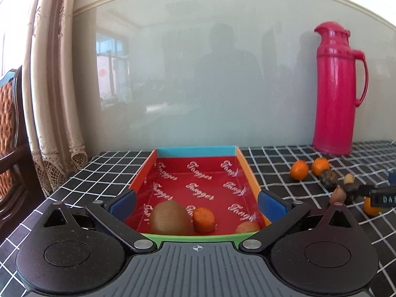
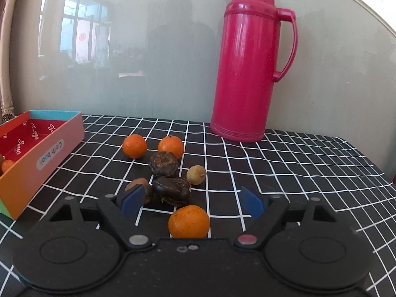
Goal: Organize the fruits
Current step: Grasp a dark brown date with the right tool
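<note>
A red-lined box (image 1: pixel 243 163) lies on the checked cloth and shows at the left in the right wrist view (image 2: pixel 44 153). It holds a kiwi (image 1: pixel 170 219), a mandarin (image 1: pixel 203 219) and a brown fruit (image 1: pixel 247 227). My left gripper (image 1: pixel 196 204) is open and empty over the box's near end. My right gripper (image 2: pixel 191 203) is open around a mandarin (image 2: pixel 188 221), not touching it. Ahead lie two dark fruits (image 2: pixel 163 164) (image 2: pixel 172 190), two mandarins (image 2: pixel 135 146) (image 2: pixel 171 146), a small yellow fruit (image 2: pixel 196 175) and a brown fruit (image 2: pixel 136 184).
A pink thermos jug (image 2: pixel 250 61) stands at the back against the glossy wall and shows at the right in the left wrist view (image 1: pixel 336 89). A curtain (image 1: pixel 54 86) and a wooden chair (image 1: pixel 10 128) are left of the table. The table's right edge (image 2: pixel 386 180) is near.
</note>
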`<act>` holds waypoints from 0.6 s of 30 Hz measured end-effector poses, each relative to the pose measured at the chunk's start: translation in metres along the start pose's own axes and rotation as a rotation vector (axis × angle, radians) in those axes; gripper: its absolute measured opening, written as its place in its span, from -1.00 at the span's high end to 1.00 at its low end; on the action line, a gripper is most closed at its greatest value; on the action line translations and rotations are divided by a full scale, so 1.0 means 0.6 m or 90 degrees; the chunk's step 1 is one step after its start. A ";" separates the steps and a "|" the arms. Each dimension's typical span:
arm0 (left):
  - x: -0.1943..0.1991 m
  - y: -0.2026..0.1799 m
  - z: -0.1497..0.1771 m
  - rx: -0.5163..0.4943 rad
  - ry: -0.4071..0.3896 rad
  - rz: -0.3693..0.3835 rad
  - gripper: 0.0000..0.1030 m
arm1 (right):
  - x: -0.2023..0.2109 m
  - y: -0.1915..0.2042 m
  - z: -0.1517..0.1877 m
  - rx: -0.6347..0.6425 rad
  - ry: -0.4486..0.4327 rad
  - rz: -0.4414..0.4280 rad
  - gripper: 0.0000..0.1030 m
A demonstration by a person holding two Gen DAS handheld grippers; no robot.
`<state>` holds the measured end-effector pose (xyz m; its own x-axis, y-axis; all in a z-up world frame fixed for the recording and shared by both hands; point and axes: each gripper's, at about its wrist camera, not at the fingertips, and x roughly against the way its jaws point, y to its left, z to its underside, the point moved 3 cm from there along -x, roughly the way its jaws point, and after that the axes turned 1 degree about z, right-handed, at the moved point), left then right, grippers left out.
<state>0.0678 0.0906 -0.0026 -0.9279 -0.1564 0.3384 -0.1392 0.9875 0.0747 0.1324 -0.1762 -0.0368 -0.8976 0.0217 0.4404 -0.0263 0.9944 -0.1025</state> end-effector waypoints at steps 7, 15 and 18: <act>-0.008 0.037 0.002 0.012 0.003 -0.058 -1.00 | -0.046 0.014 -0.004 0.011 0.035 -0.014 -0.41; -0.021 0.111 0.010 0.075 0.032 -0.098 -1.00 | -0.071 -0.002 -0.008 -0.016 0.054 -0.025 -0.33; -0.022 0.132 0.016 0.085 0.040 -0.128 -1.00 | -0.077 0.001 -0.012 -0.019 0.056 -0.030 -0.26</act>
<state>0.0656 0.1711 -0.0103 -0.8546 -0.3466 0.3867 -0.3666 0.9301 0.0235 0.1770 -0.1761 -0.0510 -0.8534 -0.0166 0.5210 -0.0529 0.9971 -0.0548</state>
